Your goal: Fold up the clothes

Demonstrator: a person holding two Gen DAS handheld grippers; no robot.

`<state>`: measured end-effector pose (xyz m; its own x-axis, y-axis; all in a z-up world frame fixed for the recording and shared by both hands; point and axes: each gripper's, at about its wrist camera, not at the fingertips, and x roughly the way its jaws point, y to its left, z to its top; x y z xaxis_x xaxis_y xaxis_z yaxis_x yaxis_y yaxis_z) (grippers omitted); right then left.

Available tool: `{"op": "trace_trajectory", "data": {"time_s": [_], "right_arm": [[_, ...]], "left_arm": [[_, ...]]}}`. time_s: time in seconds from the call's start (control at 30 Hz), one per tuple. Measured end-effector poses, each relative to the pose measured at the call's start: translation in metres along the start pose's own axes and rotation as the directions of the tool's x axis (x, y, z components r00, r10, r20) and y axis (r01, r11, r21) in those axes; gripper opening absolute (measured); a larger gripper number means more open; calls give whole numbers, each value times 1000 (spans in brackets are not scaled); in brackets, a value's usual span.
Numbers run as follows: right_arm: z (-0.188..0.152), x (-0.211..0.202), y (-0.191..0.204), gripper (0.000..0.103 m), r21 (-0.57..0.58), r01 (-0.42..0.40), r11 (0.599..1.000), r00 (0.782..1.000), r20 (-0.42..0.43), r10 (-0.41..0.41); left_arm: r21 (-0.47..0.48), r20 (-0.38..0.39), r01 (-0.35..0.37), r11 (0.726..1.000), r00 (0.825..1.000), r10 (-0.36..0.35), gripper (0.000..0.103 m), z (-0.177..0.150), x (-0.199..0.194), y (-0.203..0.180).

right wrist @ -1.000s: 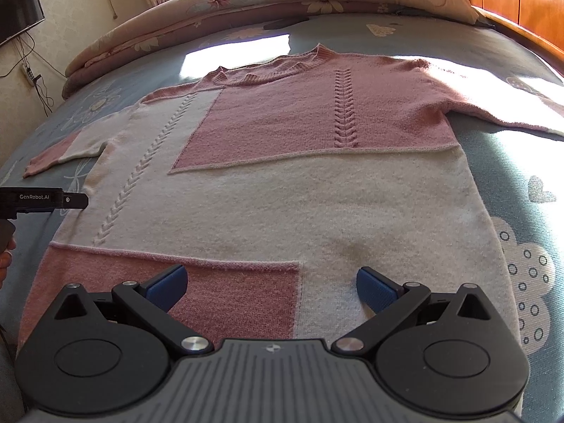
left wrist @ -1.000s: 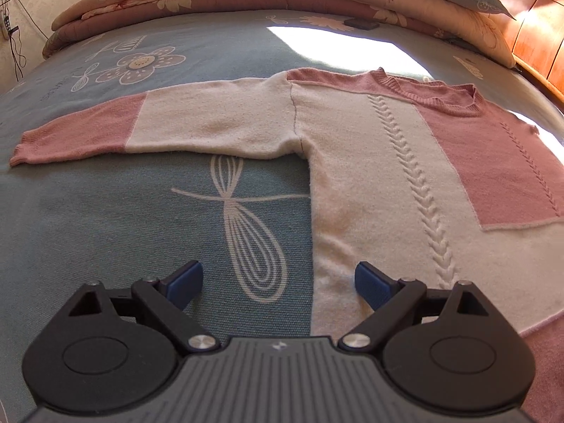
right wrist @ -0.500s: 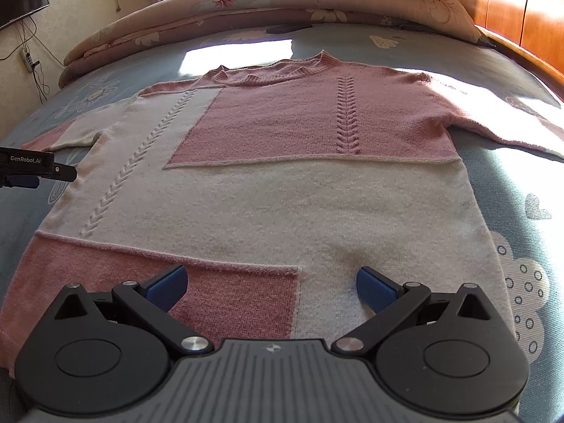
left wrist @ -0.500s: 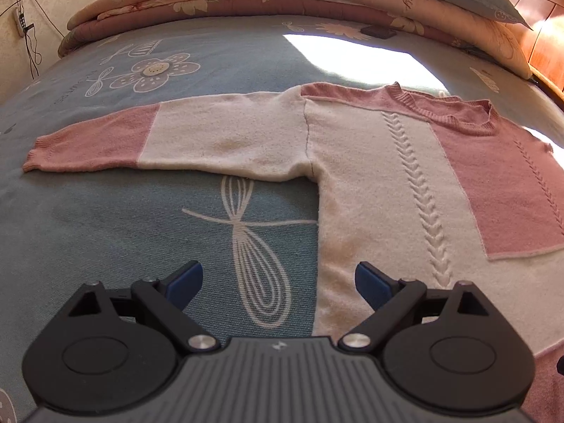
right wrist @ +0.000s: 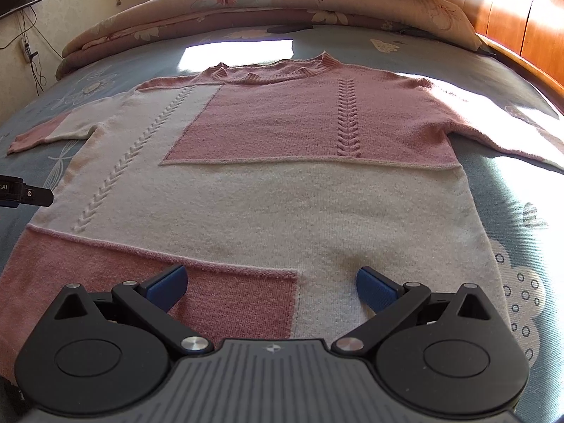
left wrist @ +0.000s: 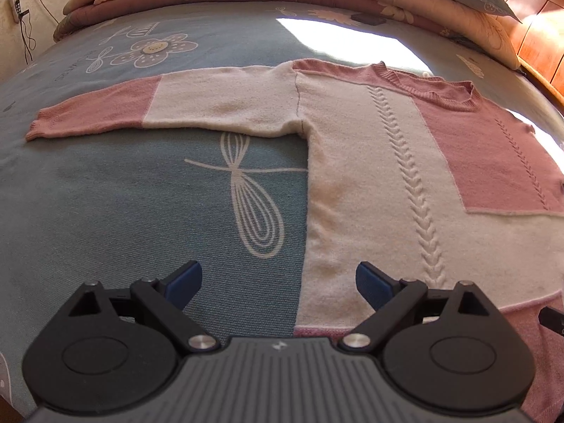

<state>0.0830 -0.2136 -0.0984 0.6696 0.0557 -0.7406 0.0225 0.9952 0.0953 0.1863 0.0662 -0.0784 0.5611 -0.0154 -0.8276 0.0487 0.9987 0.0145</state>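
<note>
A pink and cream knit sweater (right wrist: 282, 197) lies flat and face up on the bed, both sleeves spread sideways. In the left wrist view its body (left wrist: 394, 190) fills the right side and its left sleeve (left wrist: 183, 102) stretches out to a pink cuff. My left gripper (left wrist: 278, 280) hovers open above the sweater's left side edge near the hem, holding nothing. My right gripper (right wrist: 271, 283) is open over the hem, above the pink lower patch and the cream part, with nothing between its fingers. The left gripper's tip (right wrist: 31, 195) shows at the left edge of the right wrist view.
The bed has a blue-grey cover (left wrist: 141, 211) printed with dragonflies and flowers. Folded floral quilts and a pillow (right wrist: 317, 3) are stacked at the far end. A wooden headboard (right wrist: 521, 24) runs along the right. A wall with cables (right wrist: 28, 49) is at left.
Both grippers have drawn back and risen a little, so the sweater sits further down in each view. Both stay open. The sweater has not moved.
</note>
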Motion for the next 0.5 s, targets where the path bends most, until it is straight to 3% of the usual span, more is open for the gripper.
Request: {"op": "trace_trajectory", "data": {"time_s": [0.23, 0.37, 0.5], "right_arm": [[-1, 0, 2, 103, -18, 10, 1000, 1000, 0, -10], [1, 0, 2, 103, -9, 7, 1000, 1000, -1, -7], [2, -4, -3, 103, 13, 1, 1000, 1000, 8, -2]], "left_arm": [[-56, -29, -23, 998, 999, 21, 94, -15, -17, 5], [-50, -3, 106, 993, 994, -106, 94, -11, -32, -18], [-37, 4, 250, 967, 968, -250, 94, -10, -35, -52]]}}
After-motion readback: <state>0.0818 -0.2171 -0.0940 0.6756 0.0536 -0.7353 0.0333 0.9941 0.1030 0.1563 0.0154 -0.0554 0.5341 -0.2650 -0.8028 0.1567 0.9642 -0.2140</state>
